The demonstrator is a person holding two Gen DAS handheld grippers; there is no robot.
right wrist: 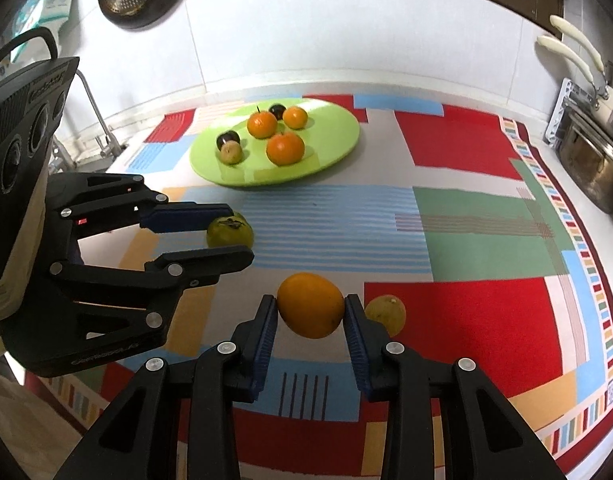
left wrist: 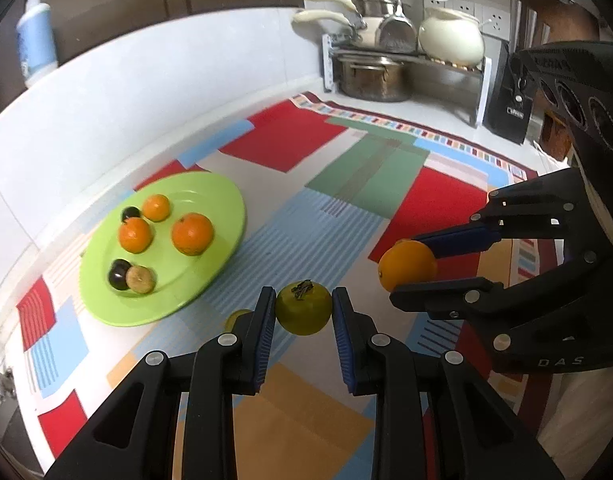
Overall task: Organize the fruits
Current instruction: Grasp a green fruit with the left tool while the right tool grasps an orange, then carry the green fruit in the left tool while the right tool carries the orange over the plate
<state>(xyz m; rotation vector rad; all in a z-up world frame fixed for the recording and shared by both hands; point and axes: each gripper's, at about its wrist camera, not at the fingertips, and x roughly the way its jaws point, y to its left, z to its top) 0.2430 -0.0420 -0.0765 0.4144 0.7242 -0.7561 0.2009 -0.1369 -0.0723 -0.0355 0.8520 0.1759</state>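
Now both fruits are off the worktop (right wrist: 486, 216): the left hand-held gripper (left wrist: 304, 312) is clamped on a green fruit (left wrist: 303, 307), the right hand-held gripper (right wrist: 310, 316) on an orange (right wrist: 310, 311). Their goal, I judge, is the green plate (left wrist: 210, 276) toward the worktop's far edge by the wall, ahead of both, the left one nearer. One yellowish fruit (right wrist: 388, 314) lies on the cloth just beside the right gripper.

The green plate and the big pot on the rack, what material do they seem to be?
Green plate: probably plastic or melamine, going by its even colour and soft sheen. Big pot: likely stainless steel, with a silvery, brushed, reflective wall.
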